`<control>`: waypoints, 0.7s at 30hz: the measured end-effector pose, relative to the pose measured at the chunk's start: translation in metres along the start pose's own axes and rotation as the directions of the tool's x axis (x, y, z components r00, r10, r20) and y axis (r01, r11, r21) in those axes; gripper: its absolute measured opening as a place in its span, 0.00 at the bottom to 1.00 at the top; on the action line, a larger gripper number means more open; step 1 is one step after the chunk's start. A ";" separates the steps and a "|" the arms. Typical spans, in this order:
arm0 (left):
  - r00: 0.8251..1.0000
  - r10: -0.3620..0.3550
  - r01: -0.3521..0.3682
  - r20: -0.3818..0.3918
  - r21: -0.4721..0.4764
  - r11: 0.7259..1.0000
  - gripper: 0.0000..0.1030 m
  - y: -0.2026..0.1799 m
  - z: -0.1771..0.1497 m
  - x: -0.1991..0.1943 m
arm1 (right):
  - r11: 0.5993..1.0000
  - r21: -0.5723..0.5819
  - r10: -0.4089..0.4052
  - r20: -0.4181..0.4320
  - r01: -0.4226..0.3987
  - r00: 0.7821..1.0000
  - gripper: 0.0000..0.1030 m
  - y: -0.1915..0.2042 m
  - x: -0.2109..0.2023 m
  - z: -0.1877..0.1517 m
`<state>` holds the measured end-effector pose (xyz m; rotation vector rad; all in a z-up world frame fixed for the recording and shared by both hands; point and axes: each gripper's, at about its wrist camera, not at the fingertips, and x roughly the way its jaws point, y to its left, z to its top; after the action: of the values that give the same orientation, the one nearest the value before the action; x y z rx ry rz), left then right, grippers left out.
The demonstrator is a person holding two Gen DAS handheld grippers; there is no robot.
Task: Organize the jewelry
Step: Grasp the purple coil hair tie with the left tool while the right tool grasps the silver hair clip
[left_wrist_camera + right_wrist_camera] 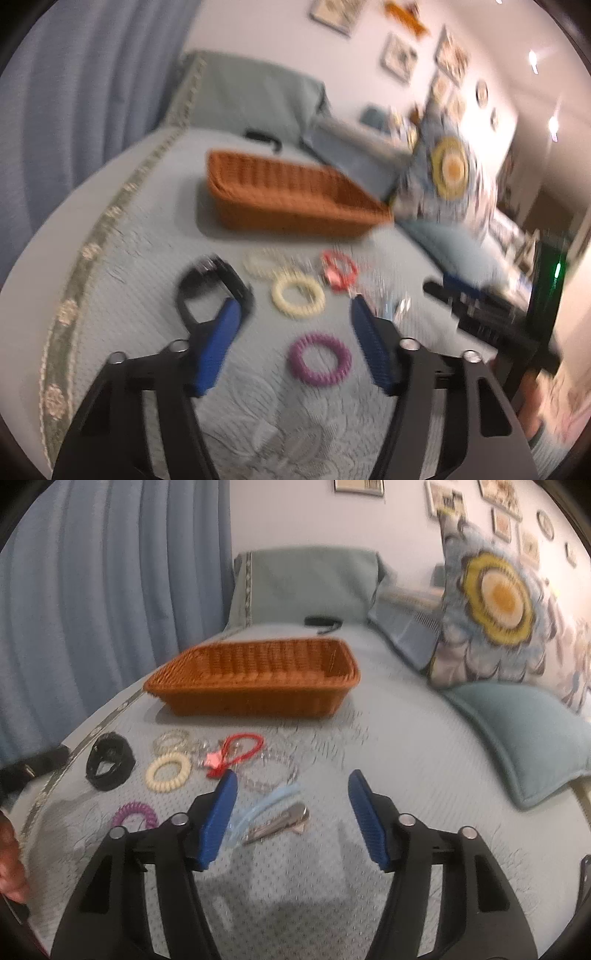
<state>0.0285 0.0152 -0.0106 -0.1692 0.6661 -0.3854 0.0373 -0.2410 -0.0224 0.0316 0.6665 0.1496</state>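
No brand, label or readable writing shows in either view (the left wrist view is blurred throughout). The left tool (295, 310) hangs over the bed (140, 258) with its blue fingers (218, 347) spread wide and nothing between them; a purple coil band (319, 359) lies on the quilt in the gap, a cream coil band (298, 297) just beyond it, and a pale beaded bracelet (264, 264) and a red bracelet (339, 272) farther on. A black scrunchie (214, 288) sits just past the left finger. The right tool (293, 794) is likewise spread and empty, low over the quilt, with a silver hair clip (280, 825) and a light blue clip (267, 805) lying by its left finger. The rest of the jewelry lies in a loose cluster ahead and to the left in that view, near but apart from the woven basket (255, 698), which stands beyond it on the bed; what it holds cannot be told. A floral cushion (495, 609) and a teal cushion (524, 738) crowd the right side, a blue curtain (92, 609) hangs on the left, and framed pictures (502, 524) dot the wall. A small dark object (323, 622) lies near the pillow (306, 583).
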 end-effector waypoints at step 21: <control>0.980 0.118 -0.115 -0.159 0.025 0.993 0.37 -0.006 -0.022 0.044 | 0.983 0.179 0.076 -0.242 -0.033 0.967 0.31 -0.002 0.043 -0.013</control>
<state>0.0446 -0.0086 -0.0517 -0.0844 0.8278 -0.2934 0.0635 -0.2368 -0.0590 0.2020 0.9284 0.1496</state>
